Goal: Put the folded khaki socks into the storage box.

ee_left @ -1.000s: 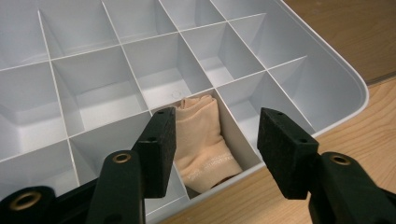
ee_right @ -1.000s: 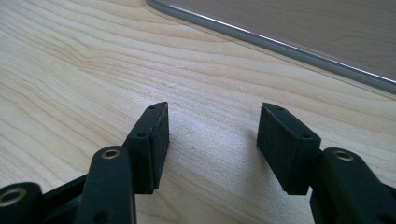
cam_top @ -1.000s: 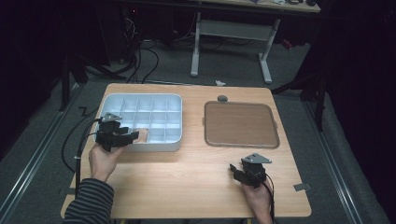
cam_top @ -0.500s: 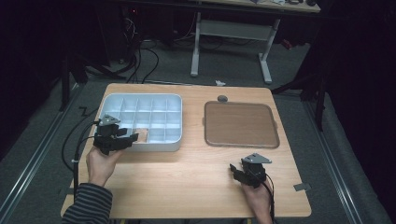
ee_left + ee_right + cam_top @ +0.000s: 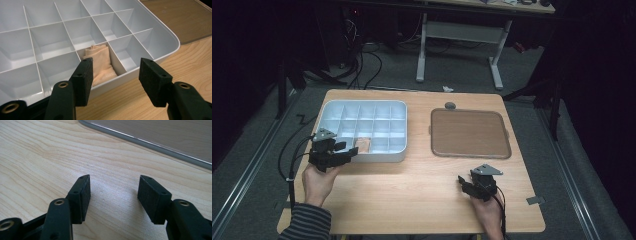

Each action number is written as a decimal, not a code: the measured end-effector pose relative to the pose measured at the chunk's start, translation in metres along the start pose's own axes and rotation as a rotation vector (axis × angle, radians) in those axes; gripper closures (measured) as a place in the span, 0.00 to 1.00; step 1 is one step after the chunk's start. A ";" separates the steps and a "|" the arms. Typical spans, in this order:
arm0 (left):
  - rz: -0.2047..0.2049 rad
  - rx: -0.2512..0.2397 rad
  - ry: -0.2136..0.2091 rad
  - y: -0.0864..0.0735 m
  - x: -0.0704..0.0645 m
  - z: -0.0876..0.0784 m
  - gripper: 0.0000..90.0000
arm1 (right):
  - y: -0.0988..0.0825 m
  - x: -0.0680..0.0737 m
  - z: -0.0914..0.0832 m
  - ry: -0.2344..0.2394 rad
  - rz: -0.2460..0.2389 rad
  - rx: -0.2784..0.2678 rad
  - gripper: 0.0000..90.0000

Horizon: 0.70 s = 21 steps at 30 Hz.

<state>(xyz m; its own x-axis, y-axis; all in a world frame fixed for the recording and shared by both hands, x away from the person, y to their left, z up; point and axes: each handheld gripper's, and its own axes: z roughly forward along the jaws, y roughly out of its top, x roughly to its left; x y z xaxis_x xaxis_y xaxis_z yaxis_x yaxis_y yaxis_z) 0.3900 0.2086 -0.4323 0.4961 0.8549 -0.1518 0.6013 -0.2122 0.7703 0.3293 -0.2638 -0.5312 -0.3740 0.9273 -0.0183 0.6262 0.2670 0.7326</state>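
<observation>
Left gripper (image 5: 113,75) jaws spread, empty; folded beige cloth (image 5: 101,63) just ahead in white compartmented plastic tray (image 5: 160,53); advancing risks striking its wall; right gripper (image 5: 112,195) spread, idle.

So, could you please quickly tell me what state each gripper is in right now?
Left gripper: open, holding nothing, fingers at the near edge of the tray.
Right gripper: open, empty, over the table.

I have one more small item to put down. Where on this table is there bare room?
Bare wood spans the near strip between the left gripper and right gripper, and the gap between the white compartment tray and the brown flat lid. One near-row tray cell is taken by a folded beige cloth; the other cells look empty.
</observation>
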 end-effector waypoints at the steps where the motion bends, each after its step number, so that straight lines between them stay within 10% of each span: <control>1: 0.000 -0.001 0.000 -0.001 0.000 0.000 0.51 | 0.000 0.000 0.000 0.000 0.000 0.000 0.49; 21: 0.013 -0.015 -0.012 -0.008 -0.009 -0.009 0.49 | 0.000 0.000 0.000 0.000 0.000 0.000 0.49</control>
<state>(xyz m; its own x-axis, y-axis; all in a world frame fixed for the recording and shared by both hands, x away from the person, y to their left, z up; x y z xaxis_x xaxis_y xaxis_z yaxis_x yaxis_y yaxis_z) 0.3743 0.2068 -0.4316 0.5112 0.8464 -0.1494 0.5858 -0.2160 0.7811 0.3293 -0.2638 -0.5312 -0.3741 0.9272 -0.0178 0.6262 0.2667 0.7326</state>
